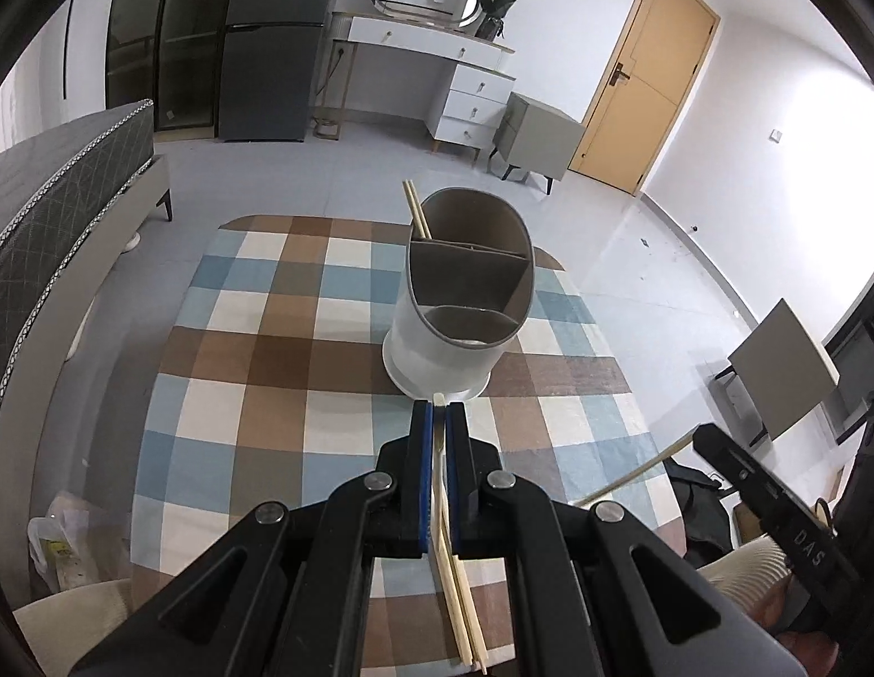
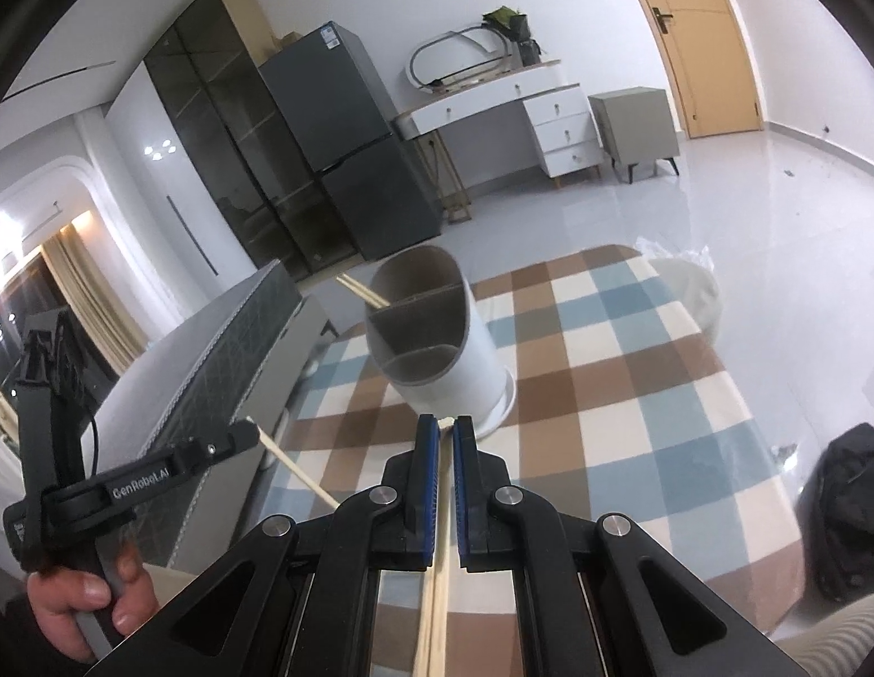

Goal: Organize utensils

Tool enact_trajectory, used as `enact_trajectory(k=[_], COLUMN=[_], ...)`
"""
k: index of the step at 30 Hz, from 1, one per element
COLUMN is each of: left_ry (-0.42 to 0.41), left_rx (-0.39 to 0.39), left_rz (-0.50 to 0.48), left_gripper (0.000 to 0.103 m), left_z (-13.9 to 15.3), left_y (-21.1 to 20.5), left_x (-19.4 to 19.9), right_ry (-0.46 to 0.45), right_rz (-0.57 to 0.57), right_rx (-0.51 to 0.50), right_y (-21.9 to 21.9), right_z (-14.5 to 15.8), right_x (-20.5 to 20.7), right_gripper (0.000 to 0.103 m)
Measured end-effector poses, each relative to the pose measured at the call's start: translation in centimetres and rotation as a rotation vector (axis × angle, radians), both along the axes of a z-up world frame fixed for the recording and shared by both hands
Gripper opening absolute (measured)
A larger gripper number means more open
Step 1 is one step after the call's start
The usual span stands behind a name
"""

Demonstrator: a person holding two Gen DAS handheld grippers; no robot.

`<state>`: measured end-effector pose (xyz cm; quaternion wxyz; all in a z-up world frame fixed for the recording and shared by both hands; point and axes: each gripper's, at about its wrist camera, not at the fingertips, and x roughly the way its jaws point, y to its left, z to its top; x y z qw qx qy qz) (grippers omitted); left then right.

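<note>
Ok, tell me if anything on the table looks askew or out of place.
Nothing stands out. The utensil holder stands upright on the checked tablecloth, one pair of chopsticks leaning in its far compartment. Each hand-held gripper, left and right, holds chopsticks.

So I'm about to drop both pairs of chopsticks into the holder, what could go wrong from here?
Both grippers, left and right, clamp chopsticks near one end, so the long free ends could swing and miss. The holder is tall with narrow compartments; a nudge might tip it. The pair already inside leans out and may get knocked.
</note>
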<state>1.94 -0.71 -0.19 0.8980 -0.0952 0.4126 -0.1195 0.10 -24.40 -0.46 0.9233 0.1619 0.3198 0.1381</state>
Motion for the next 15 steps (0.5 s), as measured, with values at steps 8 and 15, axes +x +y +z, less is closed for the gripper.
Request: enact_trajectory(k=[8, 15], left_ry=[0.042, 0.034], left_rx=[0.047, 0.051], left_rz=[-0.044, -0.059], left_gripper=[0.0, 0.0], left_z=[0.0, 1.3], left_y=[-0.9, -1.3], left_x=[-0.3, -0.5], right_ry=[-0.044, -0.055], right_rz=[-0.019, -0.029], right_rx=[-0.01, 0.0], right_y=[-0.3, -1.0], right_z=[1.1, 1.4], right_x=[-0.6, -0.8], right_gripper=[0.004, 0.004])
